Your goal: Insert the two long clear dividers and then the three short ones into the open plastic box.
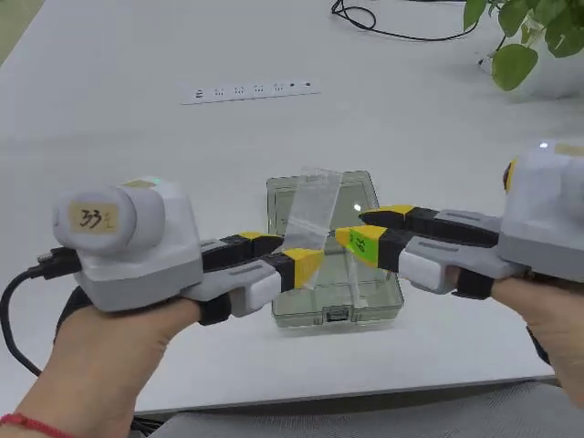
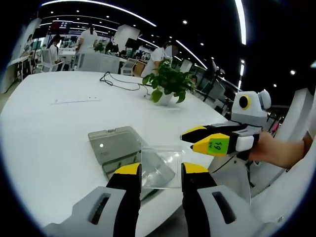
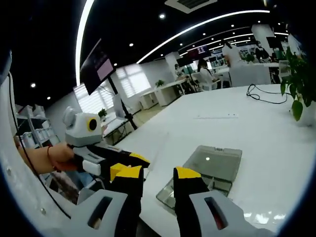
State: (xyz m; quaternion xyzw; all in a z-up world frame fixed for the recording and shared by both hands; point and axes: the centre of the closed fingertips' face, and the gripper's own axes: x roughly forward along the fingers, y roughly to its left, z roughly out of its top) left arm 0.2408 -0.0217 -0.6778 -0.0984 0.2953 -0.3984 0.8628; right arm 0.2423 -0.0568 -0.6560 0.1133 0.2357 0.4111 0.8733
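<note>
Centre of frame, head view: the main risk is the clear divider (image 1: 315, 205) going in crooked. It's tilted above the open box (image 1: 388, 306) & could miss its slots, flex or slip, as thin slick plastic prob. gives little purchase. The right gripper (image 1: 365, 228), just beside it, might knock it. The left gripper (image 1: 297, 255) grasps the divider, jaws part-way apart w/ the sheet spanning the gap. Right gripper's jaws stand a little apart, holding nothing.
</note>
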